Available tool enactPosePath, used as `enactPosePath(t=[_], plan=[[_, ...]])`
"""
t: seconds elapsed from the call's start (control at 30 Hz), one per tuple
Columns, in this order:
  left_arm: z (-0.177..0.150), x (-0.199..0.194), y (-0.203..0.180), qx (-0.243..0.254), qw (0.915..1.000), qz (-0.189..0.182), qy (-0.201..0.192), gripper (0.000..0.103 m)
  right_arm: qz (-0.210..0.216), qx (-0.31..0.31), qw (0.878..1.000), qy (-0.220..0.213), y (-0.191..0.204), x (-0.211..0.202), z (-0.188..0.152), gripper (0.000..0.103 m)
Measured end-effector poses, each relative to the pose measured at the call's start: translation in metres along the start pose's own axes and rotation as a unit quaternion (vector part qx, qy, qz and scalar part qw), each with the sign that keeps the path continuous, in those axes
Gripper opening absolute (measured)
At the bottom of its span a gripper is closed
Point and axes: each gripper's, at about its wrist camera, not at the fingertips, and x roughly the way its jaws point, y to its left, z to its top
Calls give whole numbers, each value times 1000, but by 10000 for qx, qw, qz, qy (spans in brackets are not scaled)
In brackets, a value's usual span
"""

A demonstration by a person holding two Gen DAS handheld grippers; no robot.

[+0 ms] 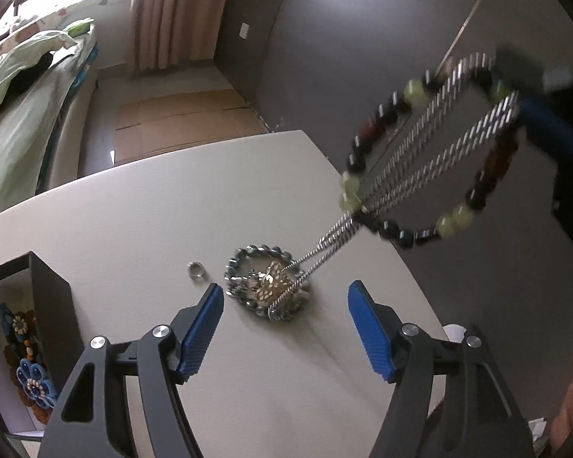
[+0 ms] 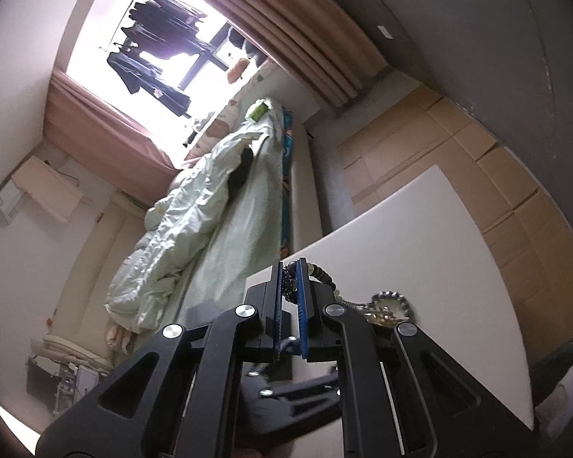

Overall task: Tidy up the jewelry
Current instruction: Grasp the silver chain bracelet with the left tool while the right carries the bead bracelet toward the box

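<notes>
While right tool [image 2: 291, 297] pinches beaded bracelet [image 1: 420, 160], twisted silver chains [image 1: 431, 152] dangle.

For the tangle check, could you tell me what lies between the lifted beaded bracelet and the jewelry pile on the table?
In the left wrist view, taut silver chains run from the beaded bracelet down to the jewelry pile.

Glossy beaded bracelet [image 1: 431, 152], shiny metal chain [image 1: 420, 160], matt table [image 1: 133, 210]
</notes>
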Motion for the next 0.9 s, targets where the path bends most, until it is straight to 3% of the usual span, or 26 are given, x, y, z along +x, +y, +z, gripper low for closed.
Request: enactPosePath(t=[0.2,0.3,0.33,0.43,0.73,0.9], plan=[[-2,-2,-7,32,9999,78,-119,61,274,7,9995,-144,13,-15,-2,8],[-1,-6,-7,-71,9999,-13,-136,33,365,-6,9991,-218,22,-23,-3,8],[0,-9,-6,-108,9998,3,-150,18,405,-20,9989,-249,25,-26,-3,8],[2,-27,0,-196,9992,-42,-340,2,458,-48,9983,-357,31,-34,-2,8],[6,-91,37,-730,9927,-442,-850,0,392,61,9982,-449,28,-36,-1,8],[4,-123,46,-890,9893,-418,-1077,0,410,145,9986,-314,29,-20,-6,8]])
